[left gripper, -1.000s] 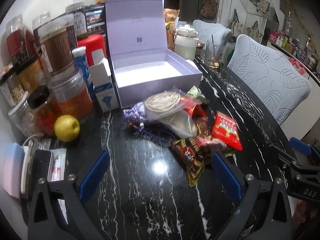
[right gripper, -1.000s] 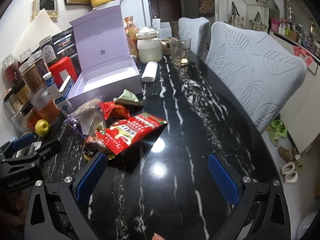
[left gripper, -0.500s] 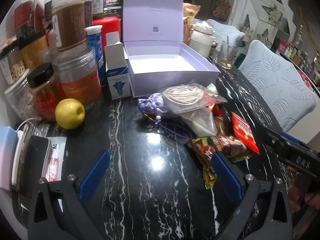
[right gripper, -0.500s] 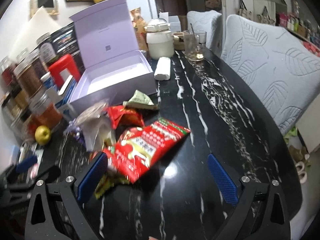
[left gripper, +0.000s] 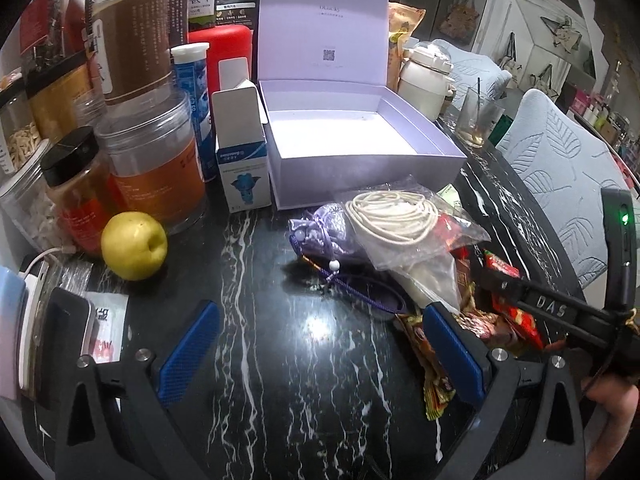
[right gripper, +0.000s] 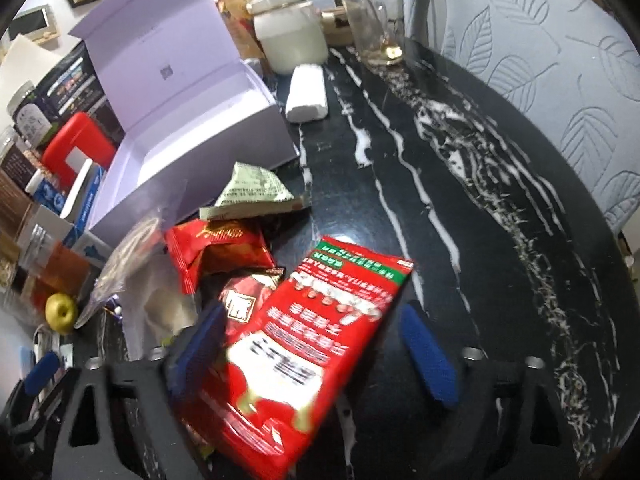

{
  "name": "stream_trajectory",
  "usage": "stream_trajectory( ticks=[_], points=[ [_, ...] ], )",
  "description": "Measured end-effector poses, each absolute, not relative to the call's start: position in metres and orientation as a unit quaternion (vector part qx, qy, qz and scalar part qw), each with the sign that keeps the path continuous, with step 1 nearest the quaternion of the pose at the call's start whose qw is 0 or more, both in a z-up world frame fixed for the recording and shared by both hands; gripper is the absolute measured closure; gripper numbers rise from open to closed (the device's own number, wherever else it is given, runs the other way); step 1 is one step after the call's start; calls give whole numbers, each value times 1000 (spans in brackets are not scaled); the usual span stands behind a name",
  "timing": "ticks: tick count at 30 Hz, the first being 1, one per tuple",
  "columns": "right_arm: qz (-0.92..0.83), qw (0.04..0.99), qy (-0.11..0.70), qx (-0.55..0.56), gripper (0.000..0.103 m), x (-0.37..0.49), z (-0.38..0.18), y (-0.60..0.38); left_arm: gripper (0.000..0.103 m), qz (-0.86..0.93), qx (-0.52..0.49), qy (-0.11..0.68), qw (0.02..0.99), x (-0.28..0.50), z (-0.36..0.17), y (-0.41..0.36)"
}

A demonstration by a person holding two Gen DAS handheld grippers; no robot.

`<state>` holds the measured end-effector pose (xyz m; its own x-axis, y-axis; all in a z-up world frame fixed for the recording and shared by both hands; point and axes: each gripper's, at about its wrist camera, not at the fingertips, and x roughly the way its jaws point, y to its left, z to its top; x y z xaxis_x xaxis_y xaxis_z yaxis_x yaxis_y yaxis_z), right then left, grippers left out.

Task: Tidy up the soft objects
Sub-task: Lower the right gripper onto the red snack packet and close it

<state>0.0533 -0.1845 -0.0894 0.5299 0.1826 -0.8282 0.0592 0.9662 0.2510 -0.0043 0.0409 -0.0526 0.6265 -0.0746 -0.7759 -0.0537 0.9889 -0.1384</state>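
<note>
A pile of soft items lies in front of an open lavender box (left gripper: 360,136) on the black marble table. It holds a clear bag of white cord (left gripper: 392,216), a purple pouch (left gripper: 320,232) and several snack packets. My left gripper (left gripper: 320,354) is open over bare table just short of the pile, with nothing between its fingers. My right gripper (right gripper: 314,350) straddles a large red packet (right gripper: 320,320). Its jaws are closing, and the right pad still stands clear of the packet. Beyond it lie a smaller red packet (right gripper: 216,252) and a green packet (right gripper: 252,192).
Jars (left gripper: 148,152) and a yellow apple (left gripper: 134,246) crowd the left side, with a phone (left gripper: 60,336) near the edge. A white jug (left gripper: 424,80), a glass (left gripper: 476,120) and a white roll (right gripper: 306,94) stand behind the box. Grey chairs (right gripper: 540,60) line the right edge.
Both grippers have come forward and down toward the pile. The right gripper now has the red packet between its fingers, and its jaws have narrowed.
</note>
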Motion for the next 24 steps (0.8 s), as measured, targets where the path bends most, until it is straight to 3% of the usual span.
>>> stream_trajectory(
  ticks=[3, 5, 8, 16, 18, 24],
  points=[
    [41, 862, 490, 125, 33, 55, -95, -186, 0, -9, -79, 433, 898, 0, -52, 42],
    [44, 860, 492, 127, 50, 55, -95, -187, 0, -11, -83, 430, 899, 3, -50, 42],
    [55, 860, 492, 126, 59, 54, -95, -191, 0, -13, -83, 426, 901, 6, -45, 40],
    [81, 864, 477, 142, 70, 42, -89, -208, 0, -21, -73, 411, 909, 17, -34, 23],
    [78, 867, 472, 142, 84, 40, -85, -216, 0, -26, -71, 409, 909, 20, -32, 19],
    [84, 869, 466, 142, 85, 42, -85, -230, 0, -40, -62, 413, 908, 35, -30, 1]
  ],
)
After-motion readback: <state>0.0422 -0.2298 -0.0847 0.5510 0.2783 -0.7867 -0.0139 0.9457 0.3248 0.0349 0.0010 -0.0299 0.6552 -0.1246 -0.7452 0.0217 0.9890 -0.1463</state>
